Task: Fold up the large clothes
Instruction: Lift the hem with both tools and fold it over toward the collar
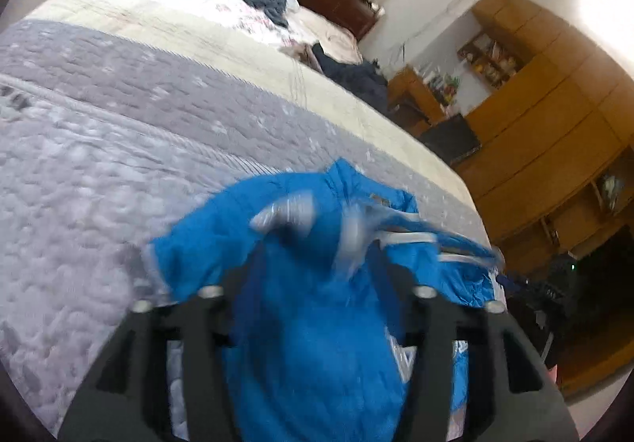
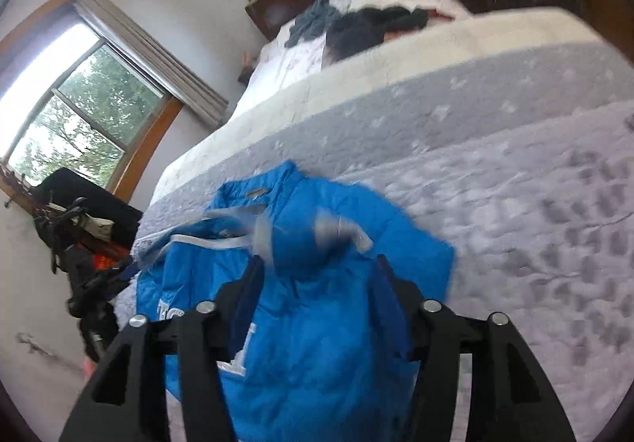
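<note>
1. I see the blue jacket bunched at the lower centre of both views, lying on the grey quilted bedspread.
2. My left gripper has its fingers spread with blue fabric between them; the tips are blurred, so I cannot tell if it grips.
3. My right gripper looks the same: fingers apart over the jacket, grip unclear.
4. Dark clothes lie at the upper centre, near the headboard.
</note>
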### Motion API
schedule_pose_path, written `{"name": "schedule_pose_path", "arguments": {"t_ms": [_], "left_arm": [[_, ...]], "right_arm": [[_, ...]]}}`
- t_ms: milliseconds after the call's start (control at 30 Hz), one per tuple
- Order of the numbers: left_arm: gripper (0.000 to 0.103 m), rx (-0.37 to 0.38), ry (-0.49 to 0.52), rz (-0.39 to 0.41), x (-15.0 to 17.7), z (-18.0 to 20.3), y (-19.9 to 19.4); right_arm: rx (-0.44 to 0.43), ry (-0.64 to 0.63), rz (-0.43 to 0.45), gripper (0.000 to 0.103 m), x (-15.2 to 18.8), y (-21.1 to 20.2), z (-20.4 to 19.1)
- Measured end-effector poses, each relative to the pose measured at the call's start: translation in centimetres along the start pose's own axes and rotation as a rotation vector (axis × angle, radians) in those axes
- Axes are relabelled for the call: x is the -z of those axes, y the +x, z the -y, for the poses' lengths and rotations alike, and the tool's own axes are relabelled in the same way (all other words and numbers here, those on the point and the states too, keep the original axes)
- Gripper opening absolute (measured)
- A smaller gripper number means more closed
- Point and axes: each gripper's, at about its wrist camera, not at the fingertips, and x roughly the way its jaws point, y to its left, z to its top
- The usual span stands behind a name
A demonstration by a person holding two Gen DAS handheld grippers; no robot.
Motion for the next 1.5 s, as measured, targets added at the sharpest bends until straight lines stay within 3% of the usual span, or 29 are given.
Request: {"name": "schedule_pose_path", "arguments": {"t_ms": [167,300,567,600,633,667,700,733,767,833,1033,1167,1333,1500], "left_arm": [[0.054,-0.063,0.099,0.016,0.1,0.1,-1.4],[0.059,-0.098,0.191,-0.022,0.0,1.1,1.0],[0.062,-0.17,0.273,-0.079,-1.1,1.4,7.0],[0.06,-0.186,0.286,-0.084,-1.2,1.6,7.6],[0.058,-0.199,0.296,-0.084,-1.2,1.7,7.9],[0.049,-0.212,0.306,-0.082,-1.1,2.0,8.0],[0.035,-0.233,0.316,-0.072,-1.0,2.2,8.0],[0.027,-0.24,0.321,-0.068,-1.0,2.4,7.9],[0.019,-0.24,0.327,-0.062,-0.9,2.6,7.8],[0.014,-0.254,0.352,-0.02,-0.7,3.4,7.0],[0.011,-0.231,0.364,0.129,-1.9,5.9,3.8],[0.011,-0.266,0.39,0.15,-3.5,7.3,4.3],[0.015,-0.331,0.354,0.033,-4.4,5.4,8.8],[0.03,-0.356,0.288,-0.062,-3.6,2.0,11.8]], "right_arm": [[0.054,-0.078,-0.004,0.06,-0.2,-0.7,-0.1],[0.076,-0.141,-0.041,0.076,-0.7,1.6,-0.9],[0.138,-0.203,-0.128,0.076,-2.4,8.4,-0.8],[0.144,-0.213,-0.138,0.072,-2.5,9.2,-0.8],[0.151,-0.226,-0.139,0.061,-2.4,9.7,-1.0],[0.158,-0.232,-0.134,0.055,-2.3,9.9,-1.1],[0.157,-0.239,-0.119,0.043,-2.1,9.9,-1.2],[0.148,-0.243,-0.106,0.031,-2.0,9.7,-1.4],[0.136,-0.244,-0.092,0.026,-1.9,9.5,-1.5],[0.115,-0.246,-0.063,0.016,-1.8,8.4,-1.7],[0.049,-0.227,0.065,0.013,-3.5,3.7,-3.1],[0.057,-0.19,0.091,0.012,-5.1,3.4,-3.4],[0.095,-0.104,0.031,0.013,-6.0,7.1,-0.8],[0.112,0.001,-0.058,0.018,-4.9,11.2,2.9]]}}
